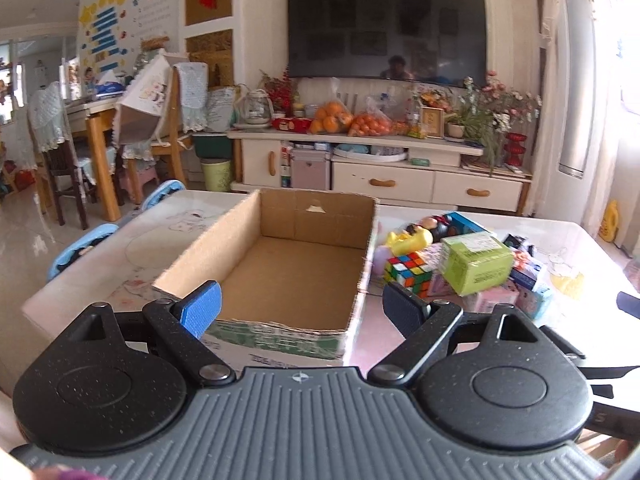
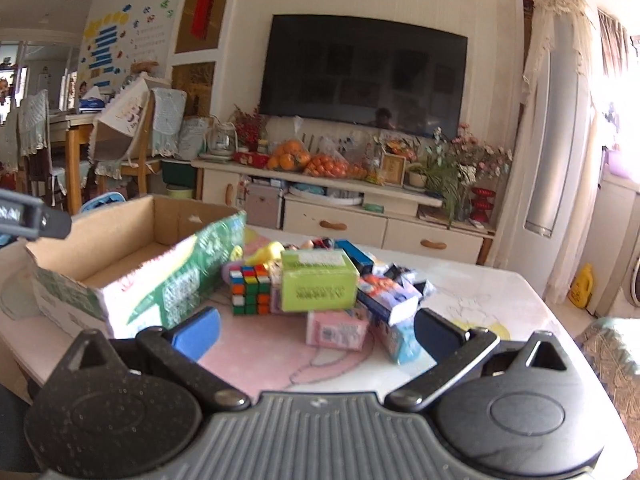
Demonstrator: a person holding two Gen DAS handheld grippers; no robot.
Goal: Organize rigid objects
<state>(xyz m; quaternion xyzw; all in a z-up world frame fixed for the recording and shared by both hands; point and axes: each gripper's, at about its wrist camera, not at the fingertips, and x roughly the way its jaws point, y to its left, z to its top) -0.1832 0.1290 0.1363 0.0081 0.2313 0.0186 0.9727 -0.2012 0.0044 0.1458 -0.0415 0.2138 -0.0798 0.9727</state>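
Observation:
An open cardboard box stands empty on the table; it also shows in the right wrist view at the left. To its right lies a pile: a Rubik's cube, a green box, a yellow toy, a pink box and blue-and-white boxes. My left gripper is open and empty, just in front of the cardboard box. My right gripper is open and empty, just short of the pile.
The pale table has its right edge near a cushioned seat. Behind the table stands a TV cabinet with oranges and flowers. Blue stools stand at the table's left side.

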